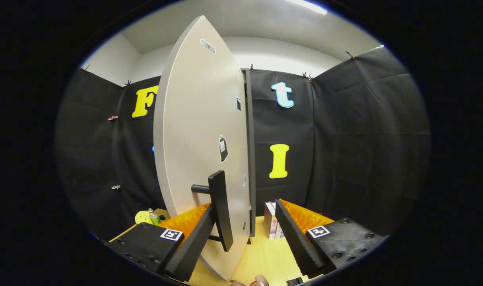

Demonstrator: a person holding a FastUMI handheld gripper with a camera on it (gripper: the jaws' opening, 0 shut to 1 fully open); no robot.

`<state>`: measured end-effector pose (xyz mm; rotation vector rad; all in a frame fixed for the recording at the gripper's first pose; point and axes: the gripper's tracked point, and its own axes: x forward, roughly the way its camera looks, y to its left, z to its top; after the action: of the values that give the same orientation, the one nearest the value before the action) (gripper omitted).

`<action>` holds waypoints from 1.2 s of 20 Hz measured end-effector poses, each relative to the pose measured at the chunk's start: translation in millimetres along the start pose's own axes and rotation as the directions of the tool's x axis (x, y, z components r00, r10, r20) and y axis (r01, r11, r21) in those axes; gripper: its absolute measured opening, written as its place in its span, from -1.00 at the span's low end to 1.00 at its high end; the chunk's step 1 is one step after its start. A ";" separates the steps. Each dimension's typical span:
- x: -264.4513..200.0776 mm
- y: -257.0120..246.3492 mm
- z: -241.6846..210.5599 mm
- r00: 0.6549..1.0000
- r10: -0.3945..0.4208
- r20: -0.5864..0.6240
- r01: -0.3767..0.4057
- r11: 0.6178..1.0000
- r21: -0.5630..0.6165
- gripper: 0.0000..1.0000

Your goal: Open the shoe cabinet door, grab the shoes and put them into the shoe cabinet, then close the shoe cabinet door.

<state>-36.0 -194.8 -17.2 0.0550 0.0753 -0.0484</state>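
black cloth walls the booth, and a pale wood table [261,254] carries the setup. the shoe cabinet door [197,131] stands partly swung, seen nearly edge-on, with its dark hinge edge toward the back wall. the door's bar handle [220,208] sits between the fingers of the hand-held gripper [245,234], close against the left finger and apart from the right one. fingers are spread wide, not clamped on anything. small box [271,224] stands on the table just beyond the right finger; a yellow-green thing and a small can [154,218] lie beyond the left finger. fingertips of a person [259,281] show at the table's near edge. can't see the shoes or inside the cabinet, so i can't tell which door step this is. either way: push with the finger on the handle, follow the hinge arc, keep contact low and steady, don't twist the bar.
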 end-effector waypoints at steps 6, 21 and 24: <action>22.2 73.5 -11.7 0.999 0.041 -0.009 -0.041 0.999 0.020 0.96; 68.8 189.6 -9.2 0.988 0.154 0.027 -0.153 0.988 -0.007 0.98; 71.5 193.4 -10.2 0.987 0.159 0.023 -0.158 0.987 -0.018 0.98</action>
<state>44.3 -4.7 -22.6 0.0444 0.0465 0.1106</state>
